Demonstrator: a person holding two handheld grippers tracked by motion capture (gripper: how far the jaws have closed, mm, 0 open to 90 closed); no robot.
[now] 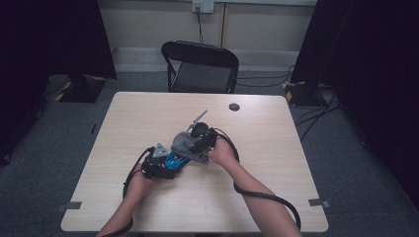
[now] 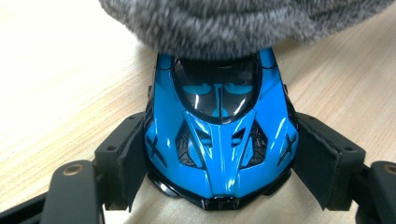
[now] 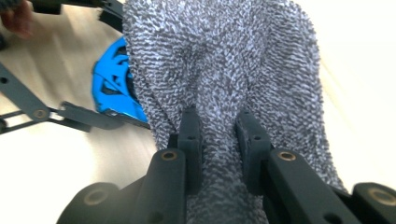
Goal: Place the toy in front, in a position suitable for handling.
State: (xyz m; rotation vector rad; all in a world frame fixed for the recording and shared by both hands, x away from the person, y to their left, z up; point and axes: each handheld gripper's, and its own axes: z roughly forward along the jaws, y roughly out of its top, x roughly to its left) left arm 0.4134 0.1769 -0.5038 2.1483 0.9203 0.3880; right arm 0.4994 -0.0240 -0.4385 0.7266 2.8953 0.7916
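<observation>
floor: grey carpet (image 1: 346, 163) | wall: beige (image 1: 148, 22) | chair: black folding (image 1: 200, 66) | curtains: black (image 1: 370, 44)

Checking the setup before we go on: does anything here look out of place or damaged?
Nothing stands out. The blue toy car sits level between the left hand-held gripper pads, undamaged; the right hand-held gripper pinches a grey cloth draped over the car's far end.

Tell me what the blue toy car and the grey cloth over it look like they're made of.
Blue toy car: glossy painted plastic or die-cast metal, judging by its sharp highlights; which one is unclear. Grey cloth: soft looped terry or microfibre, matte and nubbly.
</observation>
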